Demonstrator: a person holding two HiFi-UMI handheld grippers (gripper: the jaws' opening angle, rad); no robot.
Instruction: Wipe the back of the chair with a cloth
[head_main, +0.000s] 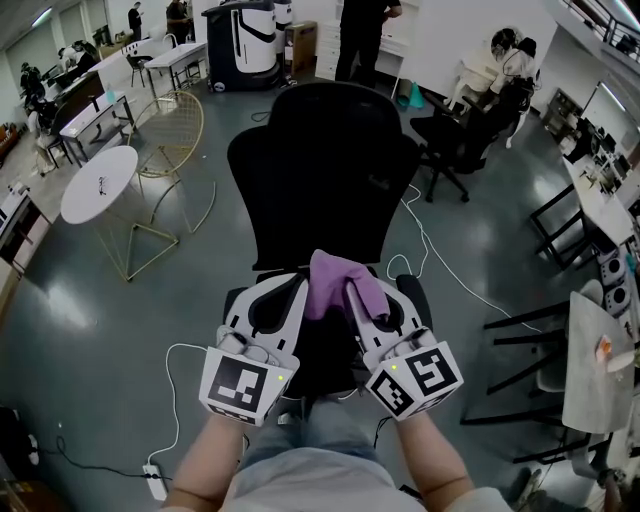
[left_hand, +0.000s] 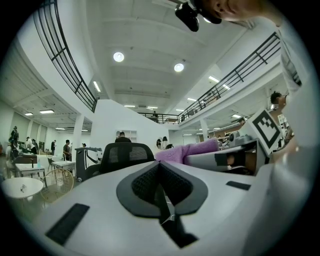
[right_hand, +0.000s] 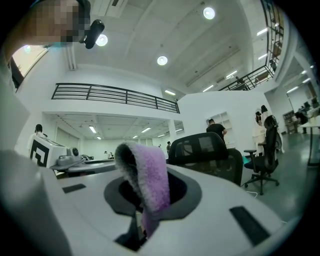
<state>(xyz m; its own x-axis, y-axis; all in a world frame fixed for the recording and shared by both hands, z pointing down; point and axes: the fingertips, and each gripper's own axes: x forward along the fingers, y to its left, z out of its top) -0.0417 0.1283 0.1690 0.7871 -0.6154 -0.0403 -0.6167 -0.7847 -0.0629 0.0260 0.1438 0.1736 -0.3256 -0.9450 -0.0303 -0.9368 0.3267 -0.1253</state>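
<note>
Purple fleece cloth (head_main: 338, 283) stands pinched in the closed jaws of the right gripper (head_main: 362, 296), its free end folding over above them. Beside it, the left gripper (head_main: 285, 300) has its jaws pressed together on nothing. Both are held low before the black mesh-backed office chair (head_main: 320, 170), the cloth near the lower edge of the backrest.
</note>
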